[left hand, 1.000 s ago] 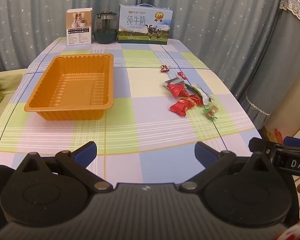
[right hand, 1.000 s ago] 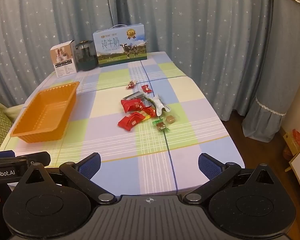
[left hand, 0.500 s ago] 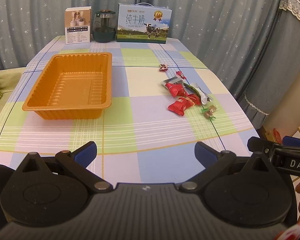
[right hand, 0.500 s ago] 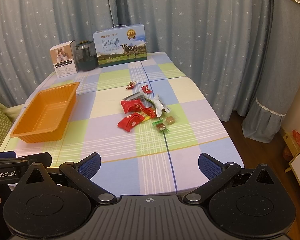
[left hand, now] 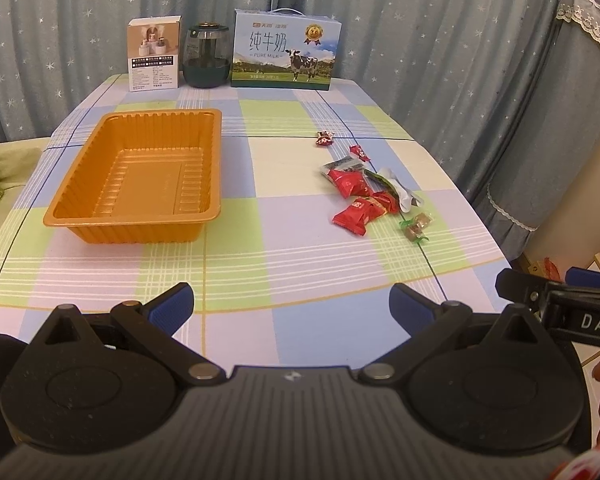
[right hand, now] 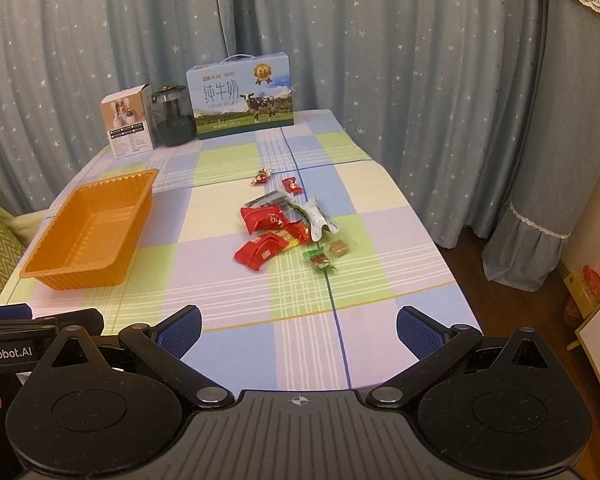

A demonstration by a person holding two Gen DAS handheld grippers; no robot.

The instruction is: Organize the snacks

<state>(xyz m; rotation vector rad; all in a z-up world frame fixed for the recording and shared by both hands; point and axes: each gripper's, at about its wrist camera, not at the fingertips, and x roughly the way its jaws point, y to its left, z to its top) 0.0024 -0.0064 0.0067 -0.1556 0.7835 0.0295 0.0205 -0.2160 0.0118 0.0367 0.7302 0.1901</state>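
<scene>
Snacks, red foil wrapped [right hand: 266, 240], lie untouched at one o'clock; I hold both claws, left gripper [left hand: 291, 308] and right gripper [right hand: 299, 328], released, empty, before reaching toward them for the ribbed orange plastic tray [left hand: 84, 216].

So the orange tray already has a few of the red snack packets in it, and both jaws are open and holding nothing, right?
Not quite: the orange tray holds nothing. The red snack packets lie loose on the tablecloth to its right, as the left wrist view shows. Both sets of jaws are indeed open and holding nothing.
</scene>
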